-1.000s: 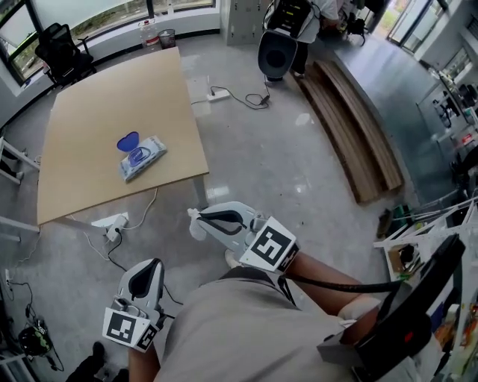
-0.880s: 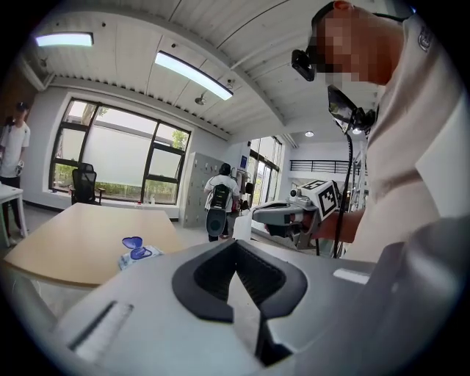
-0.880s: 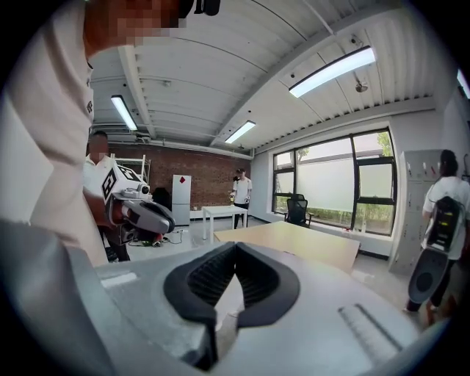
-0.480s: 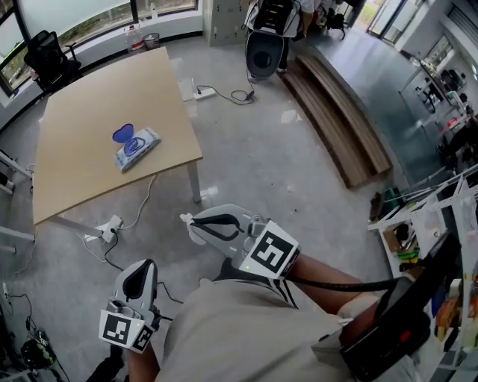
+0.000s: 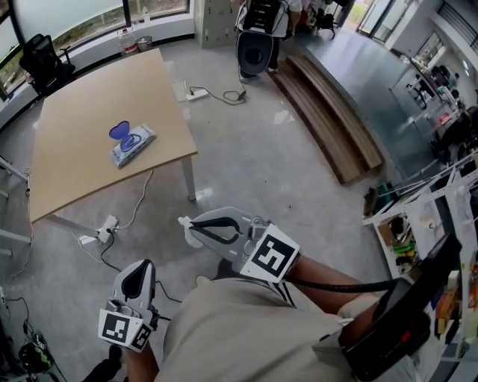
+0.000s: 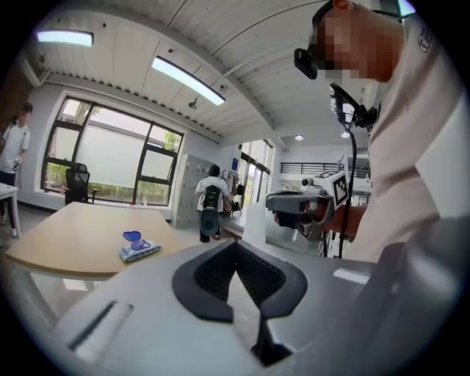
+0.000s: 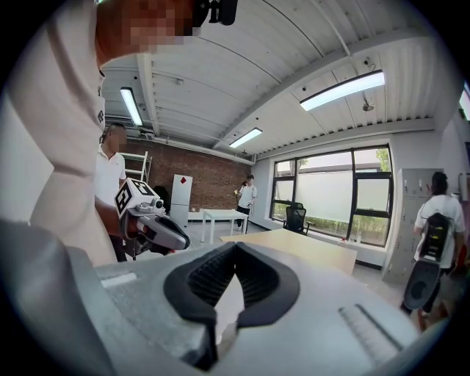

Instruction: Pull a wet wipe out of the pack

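On the wooden counter (image 5: 82,104), toward its near right corner, the wet wipe pack (image 5: 133,145) was seen lying flat, its blue lid (image 5: 118,131) flipped open. Well apart from it, over the grey floor (image 5: 254,157) and close to the person's body, the left gripper (image 5: 140,265) and the right gripper (image 5: 185,224) were held. The jaws of each were noted pressed together, nothing between them.

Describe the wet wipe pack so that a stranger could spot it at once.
Find the large light wooden table near the windows. The wet wipe pack lies flat near its middle, the only thing on it. It is a pale packet with a round blue lid flipped open.
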